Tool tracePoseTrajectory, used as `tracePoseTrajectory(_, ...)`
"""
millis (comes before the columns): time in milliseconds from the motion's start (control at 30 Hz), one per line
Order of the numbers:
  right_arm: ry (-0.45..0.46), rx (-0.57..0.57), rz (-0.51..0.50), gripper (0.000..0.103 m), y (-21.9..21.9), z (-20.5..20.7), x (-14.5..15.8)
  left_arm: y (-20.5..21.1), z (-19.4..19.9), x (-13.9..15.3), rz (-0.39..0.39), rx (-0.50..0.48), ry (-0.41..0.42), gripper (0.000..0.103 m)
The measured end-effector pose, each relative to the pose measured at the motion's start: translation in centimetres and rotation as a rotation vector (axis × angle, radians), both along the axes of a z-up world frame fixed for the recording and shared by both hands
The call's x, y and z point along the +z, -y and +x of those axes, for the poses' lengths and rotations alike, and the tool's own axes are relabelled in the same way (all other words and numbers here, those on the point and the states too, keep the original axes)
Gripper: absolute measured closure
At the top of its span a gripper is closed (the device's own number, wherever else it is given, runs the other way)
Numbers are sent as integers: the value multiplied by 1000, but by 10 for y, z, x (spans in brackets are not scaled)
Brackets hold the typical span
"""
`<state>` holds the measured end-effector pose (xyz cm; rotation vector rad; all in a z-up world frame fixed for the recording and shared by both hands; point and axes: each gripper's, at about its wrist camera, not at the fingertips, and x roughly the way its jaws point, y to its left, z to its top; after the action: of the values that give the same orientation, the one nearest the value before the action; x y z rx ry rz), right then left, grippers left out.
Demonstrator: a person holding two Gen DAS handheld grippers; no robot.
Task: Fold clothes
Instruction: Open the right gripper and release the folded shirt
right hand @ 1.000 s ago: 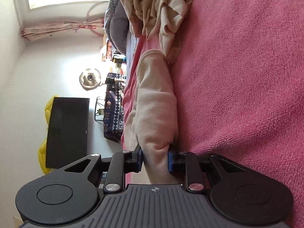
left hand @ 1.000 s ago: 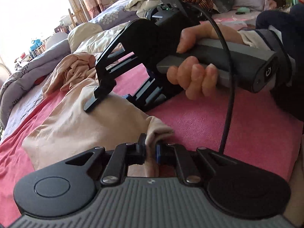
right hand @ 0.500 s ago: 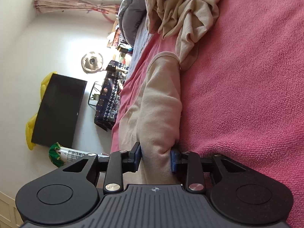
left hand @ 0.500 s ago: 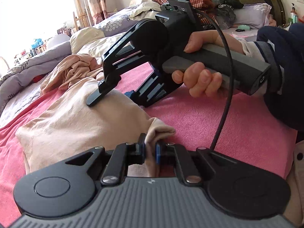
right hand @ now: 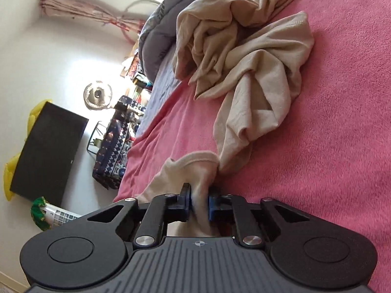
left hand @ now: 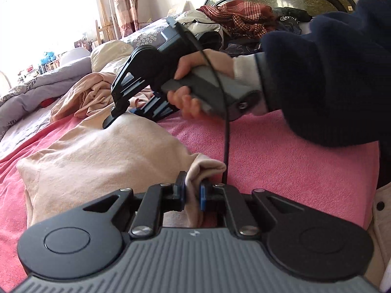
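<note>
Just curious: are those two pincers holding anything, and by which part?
Both pinch the beige garment: the left gripper a bunched corner, the right gripper, just closed, a gathered fold.

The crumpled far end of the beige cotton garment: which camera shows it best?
The right wrist view: the crumpled far end fills the upper frame, unobstructed on the pink blanket. The left wrist view shows that bunch small and partly behind the right gripper.

A soft matt beige cloth garment [left hand: 102, 161] lies on a fuzzy, rough-piled pink blanket [left hand: 281, 161].
</note>
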<state>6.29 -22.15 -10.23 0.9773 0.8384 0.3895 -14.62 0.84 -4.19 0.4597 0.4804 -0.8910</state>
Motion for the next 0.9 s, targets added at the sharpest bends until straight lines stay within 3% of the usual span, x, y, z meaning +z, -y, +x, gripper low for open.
tracePoseTrajectory(200,7,10,-60,93,-4,15,-1,-6,2,-1,-39,3,-32,95)
tracePoseTrajectory(433,-3,-5,-41,94,-1,41,-10,-9,1,-1,-68,10,-55,95)
tracePoseTrajectory(500,-8,-19,10,92,4,45,-11,-11,5,-1,-88,12,-79,92)
tracePoseTrajectory(600,9,-28,77,69,19,36,-4,-14,8,-1,-103,13,-98,90)
tracePoseTrajectory(633,24,-29,82,48,23,31,1,-14,8,-1,-106,13,-101,90)
tracePoseTrajectory(667,48,-21,73,37,27,24,9,-14,9,-1,-108,13,-103,89)
tracePoseTrajectory(733,90,-3,40,29,36,9,24,-15,9,-1,-111,10,-106,86)
tracePoseTrajectory(833,101,-11,-14,20,51,-20,39,-13,6,4,-118,-12,-126,55)
tracePoseTrajectory(900,90,-17,-34,20,58,-41,42,-9,-2,8,-111,-6,-135,18)
